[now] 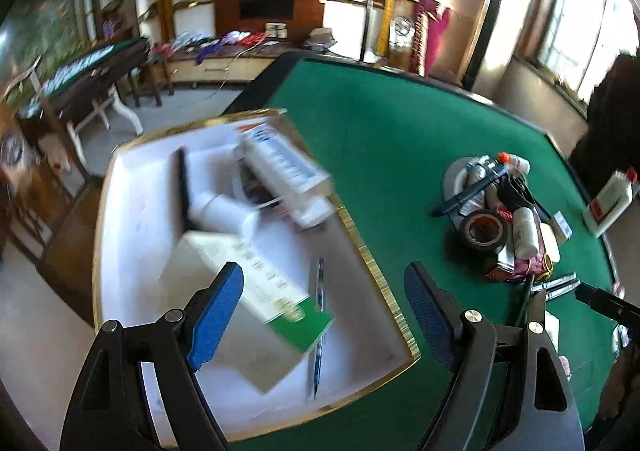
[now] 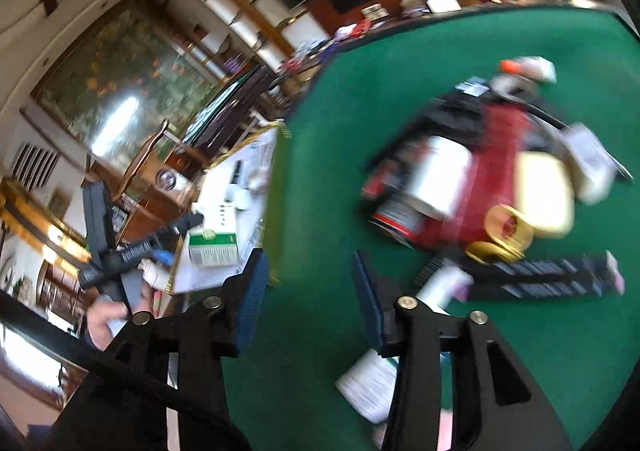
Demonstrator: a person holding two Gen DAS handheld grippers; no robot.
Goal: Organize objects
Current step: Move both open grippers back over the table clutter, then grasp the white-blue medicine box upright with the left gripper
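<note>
Frankly, both tongs, left tongs (image 1: 324,315) and right tongs (image 2: 306,299), gape empty; box (image 1: 248,291) print blurs.

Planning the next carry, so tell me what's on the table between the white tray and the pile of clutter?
Nothing: in the left wrist view, only bare green felt separates the tray from the pile.

Matt green felt table (image 1: 380,139), glossy white tray (image 1: 132,219), gold-foil rim
</note>
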